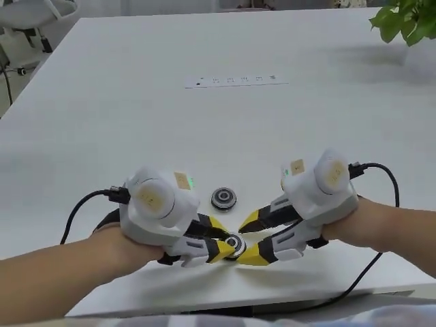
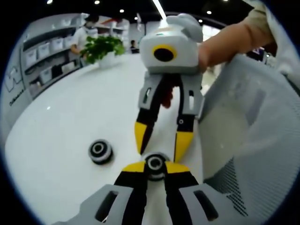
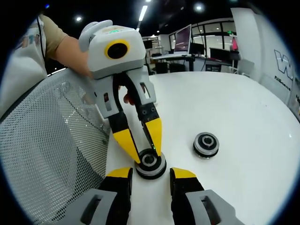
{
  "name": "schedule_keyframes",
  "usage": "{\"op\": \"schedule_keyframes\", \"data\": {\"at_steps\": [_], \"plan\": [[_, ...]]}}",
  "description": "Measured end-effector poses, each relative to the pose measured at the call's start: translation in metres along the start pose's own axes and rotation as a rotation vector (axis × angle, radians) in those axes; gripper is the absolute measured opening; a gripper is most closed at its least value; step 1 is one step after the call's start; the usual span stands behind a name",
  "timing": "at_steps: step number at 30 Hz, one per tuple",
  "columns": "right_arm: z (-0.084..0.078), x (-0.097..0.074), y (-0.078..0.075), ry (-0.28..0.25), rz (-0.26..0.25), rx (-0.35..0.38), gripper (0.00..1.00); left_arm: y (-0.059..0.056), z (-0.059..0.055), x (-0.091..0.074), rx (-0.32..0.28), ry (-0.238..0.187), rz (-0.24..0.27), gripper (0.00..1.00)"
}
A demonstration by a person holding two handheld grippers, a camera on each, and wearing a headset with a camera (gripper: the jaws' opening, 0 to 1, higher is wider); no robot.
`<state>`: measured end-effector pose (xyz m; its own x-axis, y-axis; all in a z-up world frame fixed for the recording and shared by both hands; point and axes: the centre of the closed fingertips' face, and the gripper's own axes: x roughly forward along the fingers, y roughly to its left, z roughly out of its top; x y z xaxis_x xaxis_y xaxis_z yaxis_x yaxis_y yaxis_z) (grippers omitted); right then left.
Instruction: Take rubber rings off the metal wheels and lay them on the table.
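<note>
While the left gripper [image 1: 225,240] clamps the near wheel [image 1: 236,244], the right gripper [image 1: 249,238], jaws spread, should pinch only the rubber ring [image 3: 159,172].

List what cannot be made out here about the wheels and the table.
- Head view: yellow jaw tips cover most of the gripped small metal wheel with black rubber ring; the ring's seating is unclear.
- Left gripper view: jaws of the left gripper cover that wheel's sides.
- Head view: print on the white strip is too small to read.
- Head view: the frame corner cuts off the green plant.
</note>
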<state>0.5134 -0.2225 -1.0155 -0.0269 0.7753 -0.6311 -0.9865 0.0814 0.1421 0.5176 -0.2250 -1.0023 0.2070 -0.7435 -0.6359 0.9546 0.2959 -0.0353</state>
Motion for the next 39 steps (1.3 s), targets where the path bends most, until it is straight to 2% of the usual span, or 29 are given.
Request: {"op": "schedule_keyframes", "data": {"at_steps": [11,25,33,36,39], "plan": [[0.0,0.003,-0.001,-0.031,-0.003,0.054,0.28,0.001,0.001,0.0,0.005,-0.006,0.01,0.13],[-0.004,0.0,0.0,-0.019,-0.006,0.031,0.21,0.003,0.001,0.001,0.004,-0.016,0.021,0.13],[-0.008,-0.003,0.0,-0.012,-0.01,0.038,0.14,0.004,0.001,0.001,0.003,-0.018,0.025,0.13],[-0.01,-0.005,-0.002,-0.007,-0.014,0.043,0.07,0.004,0.001,0.001,0.004,-0.019,0.026,0.13],[-0.01,-0.005,-0.002,-0.011,-0.014,0.058,0.06,0.004,0.001,0.001,0.003,-0.021,0.028,0.13]]}}
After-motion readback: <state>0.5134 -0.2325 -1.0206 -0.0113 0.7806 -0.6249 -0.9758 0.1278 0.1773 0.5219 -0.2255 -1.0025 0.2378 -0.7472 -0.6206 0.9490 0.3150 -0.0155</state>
